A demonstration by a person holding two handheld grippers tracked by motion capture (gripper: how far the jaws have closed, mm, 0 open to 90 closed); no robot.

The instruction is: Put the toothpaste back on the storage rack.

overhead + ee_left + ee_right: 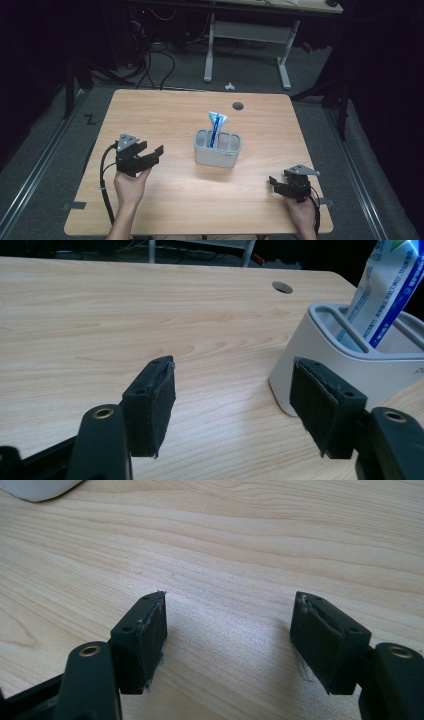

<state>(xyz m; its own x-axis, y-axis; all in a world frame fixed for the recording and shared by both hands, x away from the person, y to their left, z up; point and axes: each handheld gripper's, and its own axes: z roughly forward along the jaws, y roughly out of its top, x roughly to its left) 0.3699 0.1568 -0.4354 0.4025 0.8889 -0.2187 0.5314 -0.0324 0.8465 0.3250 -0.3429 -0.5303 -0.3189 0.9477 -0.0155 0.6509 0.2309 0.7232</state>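
Two released claws, left claw [152, 152] and right claw [274, 182], low over table [165, 115], flanking holder [217, 148].

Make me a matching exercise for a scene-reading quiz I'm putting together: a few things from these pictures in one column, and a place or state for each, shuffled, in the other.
Things:
1. blue and white toothpaste tube
2. grey plastic divided holder
3. left gripper
4. dark round hole

Places or states:
A. set into the wooden table's far edge
B. standing tilted in one compartment, its top poking out
C. open and holding nothing, left of the holder
D. resting near the table's middle

Pairs: 1-B, 2-D, 3-C, 4-A
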